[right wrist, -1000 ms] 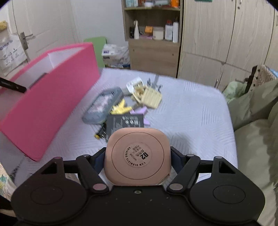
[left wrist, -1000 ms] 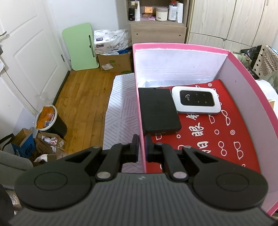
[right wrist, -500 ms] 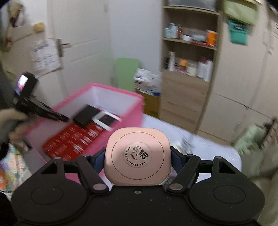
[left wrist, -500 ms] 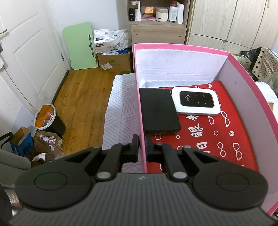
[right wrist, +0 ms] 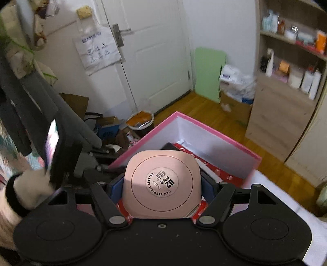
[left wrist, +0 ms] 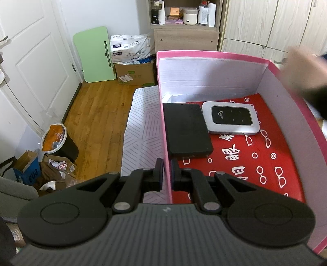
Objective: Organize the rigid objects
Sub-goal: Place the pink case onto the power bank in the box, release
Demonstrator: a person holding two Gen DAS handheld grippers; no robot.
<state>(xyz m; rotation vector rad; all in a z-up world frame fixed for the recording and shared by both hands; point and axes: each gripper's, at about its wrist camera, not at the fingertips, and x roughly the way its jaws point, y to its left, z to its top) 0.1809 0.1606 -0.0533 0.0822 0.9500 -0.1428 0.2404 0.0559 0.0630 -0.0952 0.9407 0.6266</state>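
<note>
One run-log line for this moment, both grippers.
left gripper: shut on pink box wall | right gripper: shut on pink compact, above box | inside: black case, white router

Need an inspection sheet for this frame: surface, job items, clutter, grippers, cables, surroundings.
Surface: bed cover with a grey line pattern; the pink box stands on it.
Job's things: in the box, on its red lining, a black flat case beside a white-and-black pocket router. A pink compact is held above the box.
Clutter: nothing seen on the visible bed cover.
Grippers: left gripper is shut on the box's near-left wall, one finger each side. Right gripper is shut on the pink compact.
Cables: nothing seen.
Surroundings: wooden floor, white door, green board, full bin, cardboard boxes, shelf unit with bottles.
</note>
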